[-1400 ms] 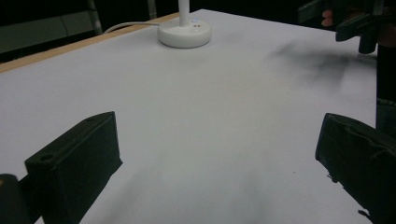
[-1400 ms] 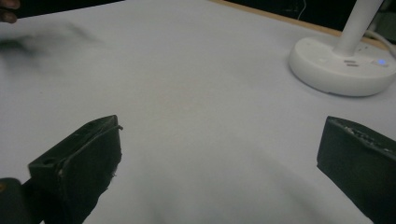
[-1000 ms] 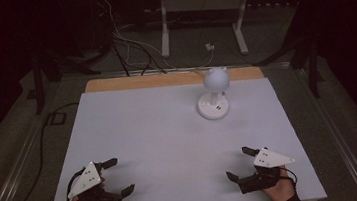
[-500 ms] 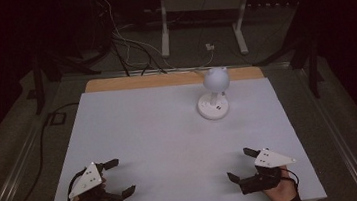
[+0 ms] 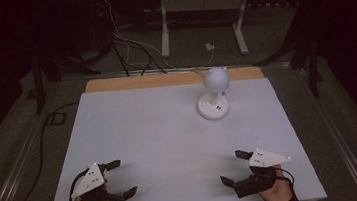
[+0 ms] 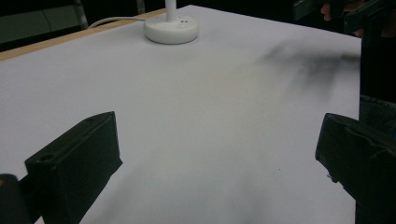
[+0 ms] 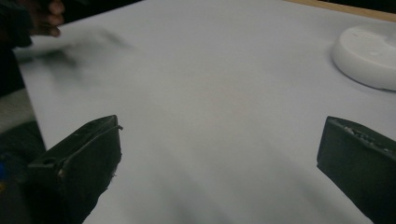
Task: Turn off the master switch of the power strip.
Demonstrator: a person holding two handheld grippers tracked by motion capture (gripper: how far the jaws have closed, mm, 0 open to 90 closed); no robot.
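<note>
At the near edge of the white tabletop (image 5: 169, 131) I have both grippers low, one at each corner. The left gripper (image 5: 122, 177) sits at about seven o'clock from the tabletop's middle, its jaws spread wide with nothing between them; from the left gripper view I see bare white surface in the gap. The right gripper (image 5: 235, 167) sits at about five o'clock, jaws also wide apart and empty, pointing inward toward the left one. Each carries a grey three-cornered plate on top, and a hand wraps each from below.

Up at roughly one o'clock, well apart from both grippers, stands a small white lamp (image 5: 214, 97) with a round base and a ball-shaped head on a short stem. In the left gripper view its base (image 6: 171, 31) is at the far end with a white cord running off toward a wooden strip along the far edge (image 5: 164, 79). In the right gripper view the base (image 7: 366, 53) lies at two o'clock, beyond the jaws.

Behind the tabletop, cables (image 5: 126, 50) trail on the dark floor near a metal stand (image 5: 202, 7).
</note>
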